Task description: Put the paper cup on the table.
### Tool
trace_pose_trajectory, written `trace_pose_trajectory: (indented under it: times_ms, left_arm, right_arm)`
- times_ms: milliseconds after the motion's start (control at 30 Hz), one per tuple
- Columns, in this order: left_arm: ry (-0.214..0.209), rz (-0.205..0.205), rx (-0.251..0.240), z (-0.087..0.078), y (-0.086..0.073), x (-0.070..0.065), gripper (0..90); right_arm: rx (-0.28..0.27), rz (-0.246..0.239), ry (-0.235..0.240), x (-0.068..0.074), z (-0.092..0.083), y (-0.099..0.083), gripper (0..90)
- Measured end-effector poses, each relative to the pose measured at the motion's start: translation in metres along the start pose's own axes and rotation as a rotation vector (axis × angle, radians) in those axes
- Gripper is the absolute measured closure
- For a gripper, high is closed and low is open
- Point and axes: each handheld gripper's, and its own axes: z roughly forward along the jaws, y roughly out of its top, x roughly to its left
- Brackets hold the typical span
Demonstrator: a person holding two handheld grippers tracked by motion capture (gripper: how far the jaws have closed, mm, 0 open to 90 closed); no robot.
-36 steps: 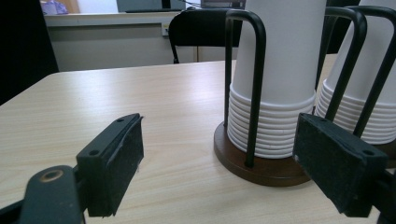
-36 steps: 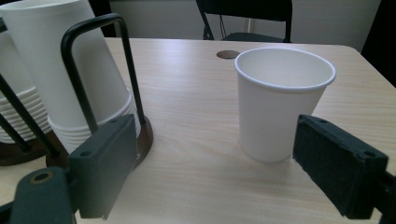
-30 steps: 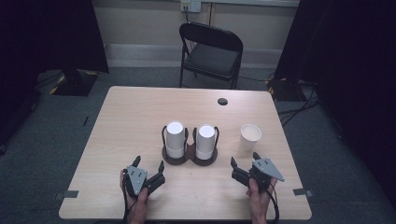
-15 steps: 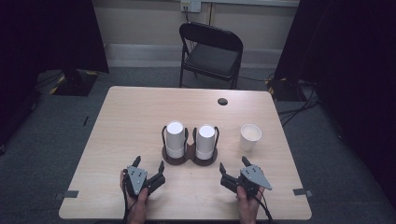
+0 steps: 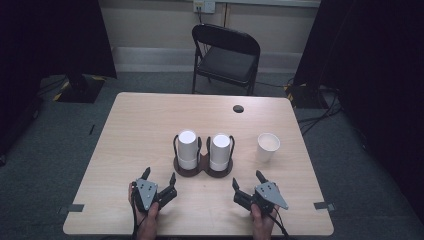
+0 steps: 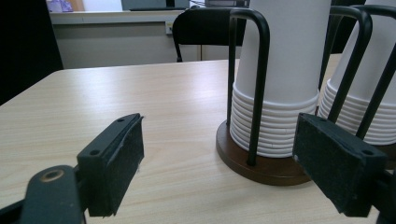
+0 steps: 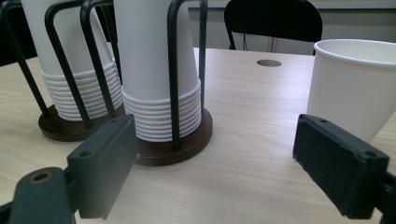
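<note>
The cup holder (image 5: 202,167) — two white cup stacks in black wire loops — stands mid-desk (image 5: 150,125). The left gripper (image 5: 159,180) sits just before its left stack, jaws spread, empty. The right gripper (image 5: 248,187), jaws likewise spread, sits between holder and the lone cup (image 5: 268,146) — touching neither.

Two inverted cup stacks (image 5: 188,149) in holder (image 5: 202,170), lone upright cup (image 5: 267,146)

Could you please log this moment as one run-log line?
left gripper: open, empty | right gripper: open, empty | inverted white paper-cup stacks: racked | upright white paper cup: untouched
</note>
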Motion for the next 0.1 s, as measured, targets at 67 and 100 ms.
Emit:
trace_pose_trajectory:
  times_ms: [67, 100]
  left_arm:
    - [0.001, 0.001, -0.001, 0.0000, 0.0000, -0.0001, 16.4]
    - [0.000, 0.002, 0.000, -0.0001, 0.0000, -0.0002, 16.4]
  right_arm:
    - [-0.002, 0.006, -0.001, -0.0007, -0.0001, 0.0000, 12.8]
    - [-0.002, 0.004, -0.001, -0.0004, -0.0003, -0.0001, 12.8]
